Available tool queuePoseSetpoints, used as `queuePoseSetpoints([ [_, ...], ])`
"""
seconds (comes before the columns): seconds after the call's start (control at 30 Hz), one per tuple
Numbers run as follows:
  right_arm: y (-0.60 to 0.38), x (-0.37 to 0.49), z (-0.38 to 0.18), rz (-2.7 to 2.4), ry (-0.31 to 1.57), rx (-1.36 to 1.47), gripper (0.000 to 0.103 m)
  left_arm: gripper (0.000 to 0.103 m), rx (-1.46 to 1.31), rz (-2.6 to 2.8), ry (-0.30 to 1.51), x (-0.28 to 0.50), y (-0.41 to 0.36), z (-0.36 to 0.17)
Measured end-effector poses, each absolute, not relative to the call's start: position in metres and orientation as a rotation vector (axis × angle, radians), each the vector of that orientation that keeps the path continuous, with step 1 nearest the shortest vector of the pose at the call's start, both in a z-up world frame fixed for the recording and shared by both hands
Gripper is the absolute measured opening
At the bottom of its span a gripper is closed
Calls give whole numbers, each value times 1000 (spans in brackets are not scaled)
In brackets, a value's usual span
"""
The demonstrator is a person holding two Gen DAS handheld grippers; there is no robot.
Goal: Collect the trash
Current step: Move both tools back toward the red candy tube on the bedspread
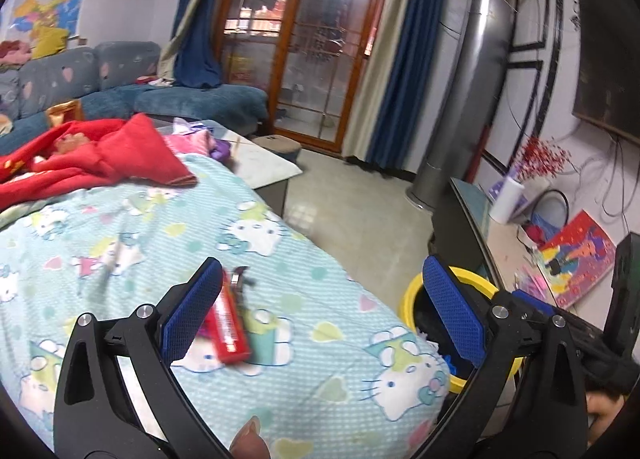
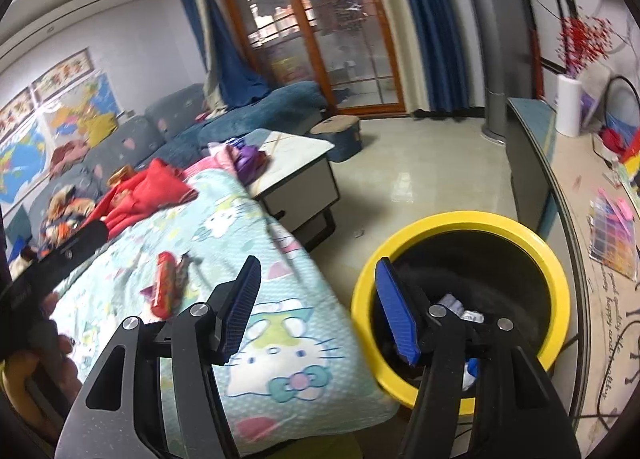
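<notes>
While both grippers gape empty, red wrapper (image 1: 229,325) lies on sheet (image 1: 120,235) beside left gripper (image 1: 320,313) fingertip.

Red wrapper (image 1: 229,325) on mint cat-print sheet (image 1: 132,235) (dotted weave), yellow-rimmed black bin (image 2: 460,301)

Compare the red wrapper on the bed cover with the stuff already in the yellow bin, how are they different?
The red wrapper lies out on the cartoon-cat bed cover, while the scraps sit down inside the yellow bin. The wrapper is long, red and glossy; the scraps look pale and blue, and crumpled. The wrapper shows whole; the scraps are partly hidden behind the right tongs. Both look like light packaging waste.
</notes>
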State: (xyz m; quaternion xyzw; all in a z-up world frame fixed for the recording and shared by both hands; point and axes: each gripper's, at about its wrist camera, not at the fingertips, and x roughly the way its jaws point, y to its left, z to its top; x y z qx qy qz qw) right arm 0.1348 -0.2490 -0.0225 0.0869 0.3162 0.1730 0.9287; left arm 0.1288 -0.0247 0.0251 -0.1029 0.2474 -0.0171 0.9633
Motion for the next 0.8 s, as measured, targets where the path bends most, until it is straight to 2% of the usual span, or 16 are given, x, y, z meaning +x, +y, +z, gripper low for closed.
queuePoseSetpoints([
  [0.37,-189,118,-17,473,634,66,61,92,-266,51,499,116,24,22],
  [0.7,-137,113,-21,588,672,19,61,92,-314,107,587,120,71,6],
  [0.77,-128,115,-24,610,689,22,61,90,-335,114,610,120,81,1],
  [0.8,-121,116,-27,621,699,16,61,85,-343,117,619,121,85,-2],
])
